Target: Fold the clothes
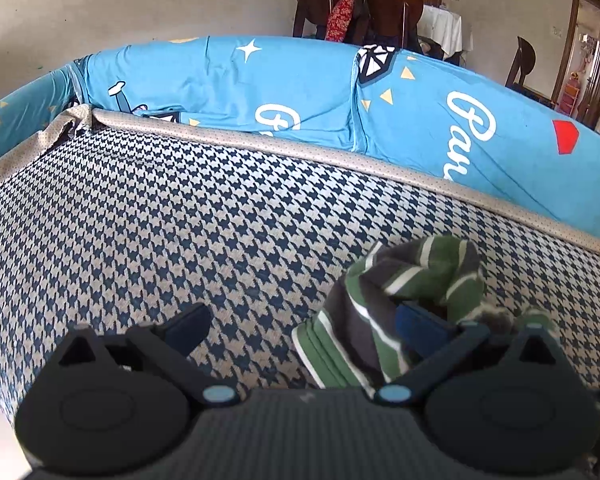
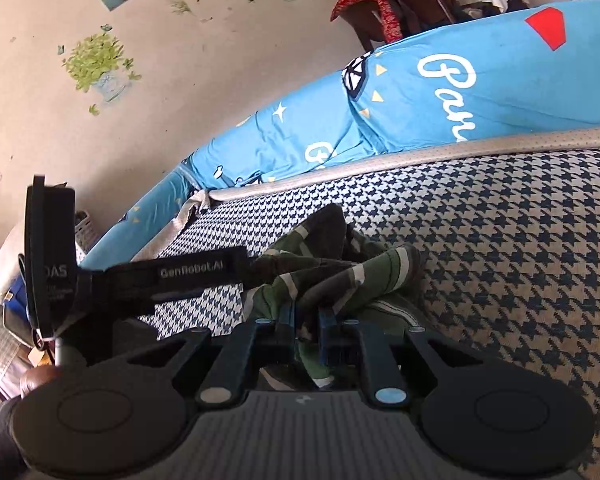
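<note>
Houndstooth seat (image 1: 180, 220): open left and far; striped garment (image 1: 400, 300) bunched near right; blue cushions (image 1: 340, 92) wall the far edge.

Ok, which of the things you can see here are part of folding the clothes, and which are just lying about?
Part of the job:
striped green garment, bunched on the houndstooth seat
right gripper, shut on the garment
left gripper, open beside it

Just lying about:
blue printed cushions
red patterned cloth over a dark chair
plant stickers on the wall

Houndstooth sofa seat (image 1: 148, 216) with one garment

A crumpled green, grey and white striped garment (image 1: 404, 280) lies on the blue-and-beige cushion, near its beige piped back edge (image 1: 300, 148).
</note>
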A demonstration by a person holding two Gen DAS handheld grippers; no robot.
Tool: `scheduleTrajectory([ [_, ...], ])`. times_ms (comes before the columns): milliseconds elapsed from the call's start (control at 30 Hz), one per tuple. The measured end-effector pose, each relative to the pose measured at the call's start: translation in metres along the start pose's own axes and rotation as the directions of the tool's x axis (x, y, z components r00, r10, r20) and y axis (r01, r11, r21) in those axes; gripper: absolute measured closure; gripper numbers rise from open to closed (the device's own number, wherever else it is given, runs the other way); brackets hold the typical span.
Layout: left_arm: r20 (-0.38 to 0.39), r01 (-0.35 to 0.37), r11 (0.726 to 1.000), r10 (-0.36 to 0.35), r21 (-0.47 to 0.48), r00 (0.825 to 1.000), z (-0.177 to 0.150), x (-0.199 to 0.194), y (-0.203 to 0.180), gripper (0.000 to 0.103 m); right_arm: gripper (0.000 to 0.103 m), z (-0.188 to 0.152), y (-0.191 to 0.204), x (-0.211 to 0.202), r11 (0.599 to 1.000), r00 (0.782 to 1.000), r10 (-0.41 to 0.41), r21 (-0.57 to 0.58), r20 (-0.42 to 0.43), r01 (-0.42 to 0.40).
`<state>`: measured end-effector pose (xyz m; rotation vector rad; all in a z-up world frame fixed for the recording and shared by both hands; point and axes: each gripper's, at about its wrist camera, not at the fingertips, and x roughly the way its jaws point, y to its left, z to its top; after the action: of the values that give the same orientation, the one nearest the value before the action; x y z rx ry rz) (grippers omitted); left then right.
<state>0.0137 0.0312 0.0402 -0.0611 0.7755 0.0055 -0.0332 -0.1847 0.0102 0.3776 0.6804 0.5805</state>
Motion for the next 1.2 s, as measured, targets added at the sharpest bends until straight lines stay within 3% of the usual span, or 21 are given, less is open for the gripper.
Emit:
scheduleTrajectory([
  [167, -0.041, 0.009, 0.999, -0.006, 0.054, 0.999, -0.006, 0.010, -0.006, 0.000, 0.089, -0.012, 0.012, 0.012, 0.997, 0.997, -0.006, -0.078, -0.075, 0.001],
  [267, -0.115, -0.039, 0.995, 0.049, 0.091, 0.992, -0.013, 0.027, -0.011, 0.000, 0.086, -0.015, 0.013, 0.017, 0.994, 0.993, -0.030, -0.106, -0.113, 0.018],
  [400, -0.158, -0.076, 0.994, 0.088, 0.082, 0.983, -0.021, 0.041, -0.003, 0.000, 0.072, -0.007, 0.010, 0.009, 0.994, 0.994, -0.043, -0.105, -0.098, 0.032],
  [467, -0.166, -0.088, 0.993, 0.100, 0.078, 0.981, -0.021, 0.044, 0.002, 0.000, 0.061, -0.001, 0.004, 0.001, 0.996, 0.996, -0.056, -0.080, -0.062, 0.051],
  [633, -0.183, -0.096, 0.993, 0.107, 0.067, 0.977, -0.023, 0.050, 0.009, 0.000, 0.058, 0.011, -0.014, -0.008, 0.993, 0.993, -0.115, 0.005, 0.007, 0.115],
  [800, -0.186, -0.097, 0.993, 0.108, 0.066, 0.977, -0.025, 0.051, 0.009, 0.000, 0.054, 0.012, -0.030, 0.010, 0.982, 0.987, -0.160, 0.096, -0.019, 0.161],
  [1067, -0.189, -0.107, 0.990, 0.122, 0.088, 0.974, -0.027, 0.054, 0.007, 0.000, 0.030, 0.008, -0.047, 0.040, 0.964, 0.983, -0.172, 0.193, -0.061, 0.181],
  [1200, -0.191, -0.101, 0.991, 0.117, 0.092, 0.975, -0.029, 0.055, 0.010, 0.000, 0.025, 0.005, -0.057, 0.055, 0.952, 0.980, -0.178, 0.239, -0.083, 0.193],
])
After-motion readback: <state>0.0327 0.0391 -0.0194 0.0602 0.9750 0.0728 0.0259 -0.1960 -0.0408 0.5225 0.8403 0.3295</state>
